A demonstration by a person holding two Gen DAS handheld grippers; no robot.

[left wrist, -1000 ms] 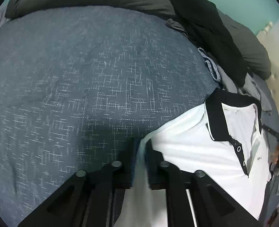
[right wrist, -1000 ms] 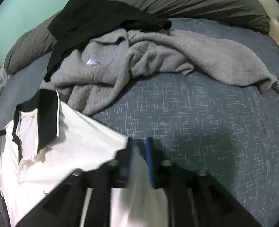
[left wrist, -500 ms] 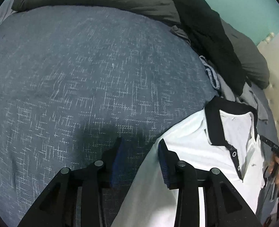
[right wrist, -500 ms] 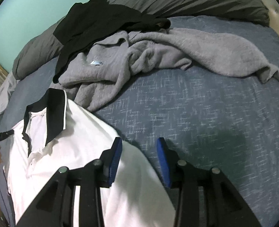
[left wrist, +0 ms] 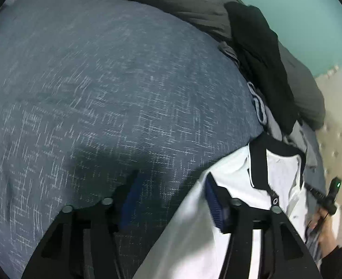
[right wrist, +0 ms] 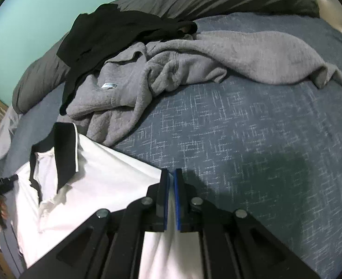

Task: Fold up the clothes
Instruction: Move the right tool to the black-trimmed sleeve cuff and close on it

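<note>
Black hand-held gripper (left wrist: 171,200) frame, blue finger pads (right wrist: 177,200), round silver screws, bare skin

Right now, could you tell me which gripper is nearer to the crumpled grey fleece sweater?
Right. The right gripper, shut on the white polo shirt, sits just below the grey fleece sweater. The left gripper is open at the shirt's far side.

Bed (right wrist: 252,139) bearing shirt (right wrist: 105,176), sweater (right wrist: 217,58)
</note>
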